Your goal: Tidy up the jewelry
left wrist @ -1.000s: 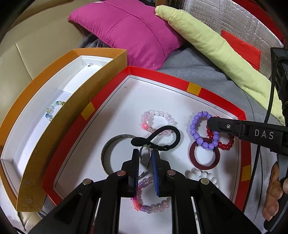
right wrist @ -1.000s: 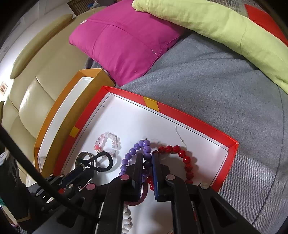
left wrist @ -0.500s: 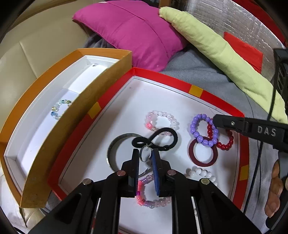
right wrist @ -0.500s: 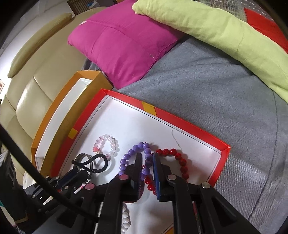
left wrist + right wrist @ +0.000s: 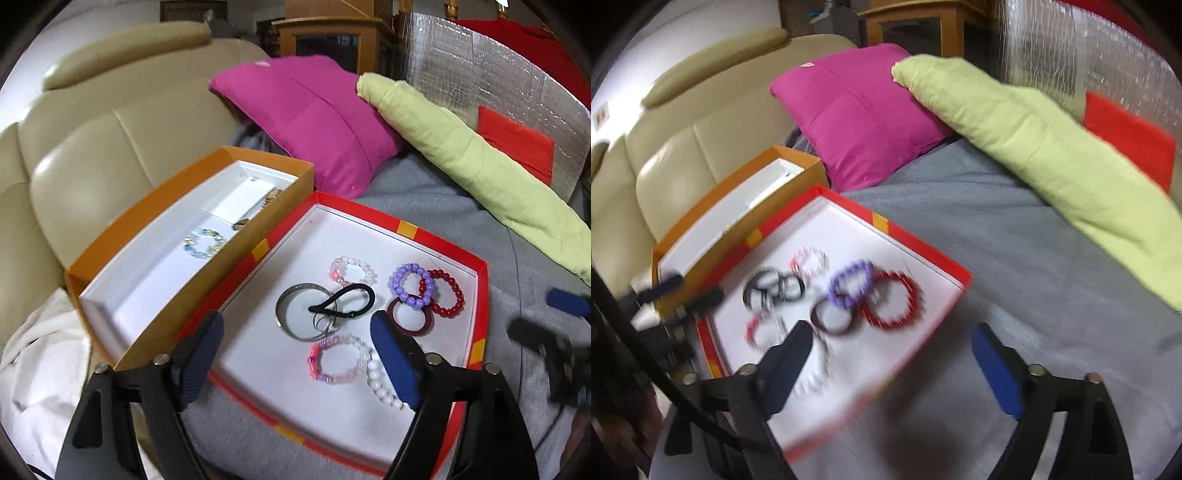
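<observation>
Hovering wide open and empty, the left claw (image 5: 295,354) and right claw (image 5: 892,363) frame the red tray (image 5: 476,354) at frame centre. Its purple bead bracelet (image 5: 413,290) overlaps the red bead bracelet (image 5: 445,293) (a pinch risks dragging both).

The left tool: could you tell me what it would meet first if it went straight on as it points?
Probably the metal bangle and black hair tie in the red tray, which lie between the open left tool; depth is unclear.
</observation>
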